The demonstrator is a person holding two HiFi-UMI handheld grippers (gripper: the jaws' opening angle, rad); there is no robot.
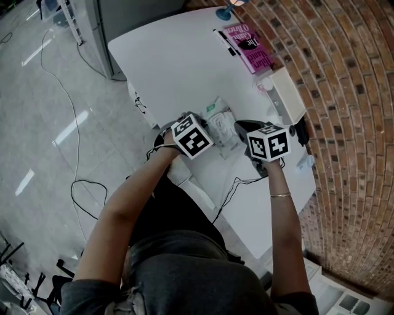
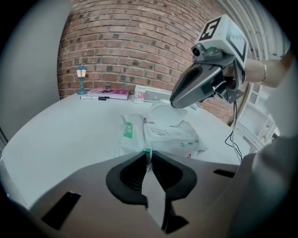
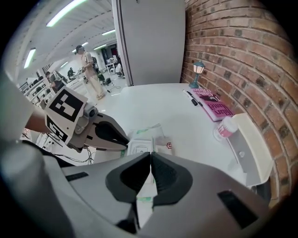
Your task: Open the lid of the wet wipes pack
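The white wet wipes pack with green print lies on the white table, between the two grippers in the head view. My left gripper is shut on the pack's near edge. The pack's clear plastic lid stands raised over the opening. My right gripper comes down from the right, and its closed tips sit on the lid's upper rim. In the right gripper view its jaws are together and hide the lid; the pack shows just beyond them.
A pink book, a black marker and a small blue lamp lie at the table's far end by the brick wall. A white box and a pink-labelled bottle stand to the right. Cables hang off the near edge.
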